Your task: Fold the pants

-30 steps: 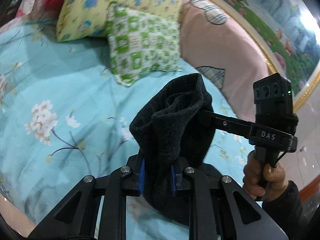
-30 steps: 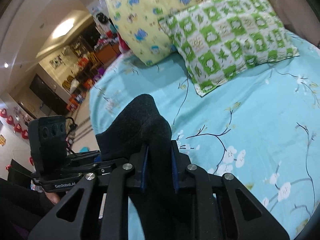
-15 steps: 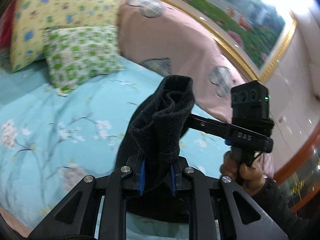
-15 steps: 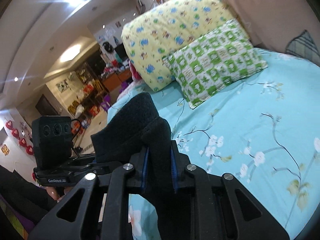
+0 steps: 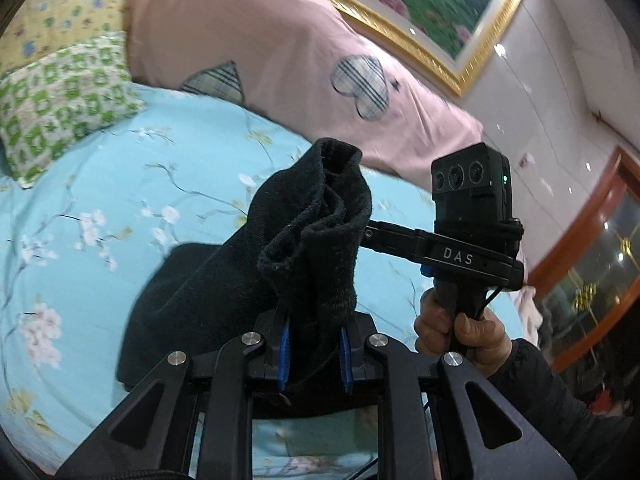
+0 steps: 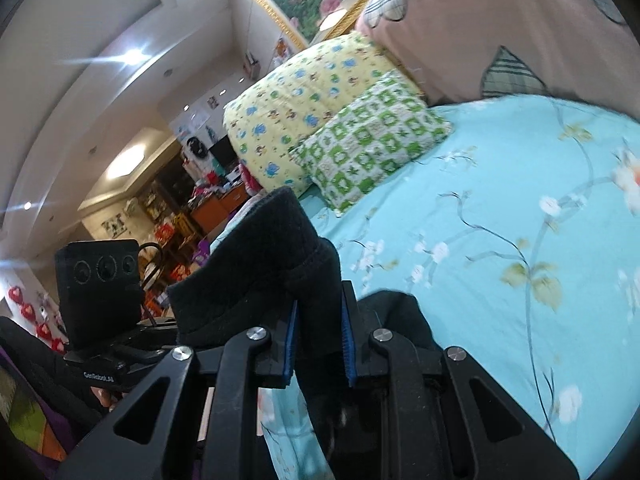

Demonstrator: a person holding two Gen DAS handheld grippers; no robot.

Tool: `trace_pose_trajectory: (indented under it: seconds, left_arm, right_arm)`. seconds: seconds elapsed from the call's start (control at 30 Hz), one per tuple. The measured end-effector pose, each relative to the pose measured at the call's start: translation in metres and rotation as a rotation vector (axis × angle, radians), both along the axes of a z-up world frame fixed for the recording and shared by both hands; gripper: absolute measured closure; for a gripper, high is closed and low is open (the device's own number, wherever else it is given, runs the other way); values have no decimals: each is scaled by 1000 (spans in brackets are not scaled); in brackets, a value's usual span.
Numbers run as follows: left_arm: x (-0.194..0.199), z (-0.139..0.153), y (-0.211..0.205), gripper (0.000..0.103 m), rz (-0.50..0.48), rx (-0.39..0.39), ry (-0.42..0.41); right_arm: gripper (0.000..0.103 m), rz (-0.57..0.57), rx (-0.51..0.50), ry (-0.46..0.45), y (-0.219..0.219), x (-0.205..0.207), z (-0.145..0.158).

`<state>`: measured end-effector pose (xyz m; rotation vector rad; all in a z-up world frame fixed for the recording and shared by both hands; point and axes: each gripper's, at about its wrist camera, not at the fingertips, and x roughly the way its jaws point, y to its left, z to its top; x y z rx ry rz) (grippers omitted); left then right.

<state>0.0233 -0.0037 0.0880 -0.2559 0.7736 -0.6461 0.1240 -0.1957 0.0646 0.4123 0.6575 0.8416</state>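
Note:
The black fleece pants (image 5: 304, 240) are held up over a bed with a light blue floral sheet (image 5: 100, 208). My left gripper (image 5: 314, 354) is shut on a bunched end of the pants, and more black cloth hangs down to the sheet at the left (image 5: 180, 312). My right gripper (image 6: 319, 346) is shut on the pants (image 6: 272, 272) too. In the left wrist view the right gripper's body (image 5: 460, 256) reaches into the cloth from the right. In the right wrist view the left gripper's body (image 6: 100, 308) is at the lower left.
A green checked pillow (image 5: 60, 100) and a yellow patterned pillow (image 6: 304, 92) lie at the head of the bed. A pink quilt (image 5: 280, 52) is piled along the far side under a gold-framed picture (image 5: 460, 12). Cluttered shelves (image 6: 172, 220) stand beyond the bed.
Both grippers have lifted and swung with the pants still in them. The left view has turned right toward the pink quilt and wall. More black cloth now trails on the sheet.

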Motion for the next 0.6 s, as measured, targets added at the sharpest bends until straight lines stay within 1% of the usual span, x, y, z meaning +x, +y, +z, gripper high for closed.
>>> trace_pose_trajectory:
  seconds: [0.2, 0.33, 0.47, 0.6]
  left_arm:
    - [-6, -20, -41, 85, -68, 62, 12]
    - [-5, -39, -60, 85, -98, 90, 44]
    - [-4, -55, -69, 85, -117, 109, 71]
    - [-5, -65, -76, 85, -142, 127, 71]
  right_arm:
    - [83, -66, 23, 24, -30, -21, -22]
    - [83, -103, 19, 49, -45, -31, -40]
    - [83, -135, 19, 79, -55, -37, -56]
    - [83, -157, 21, 99, -61, -43, -69]
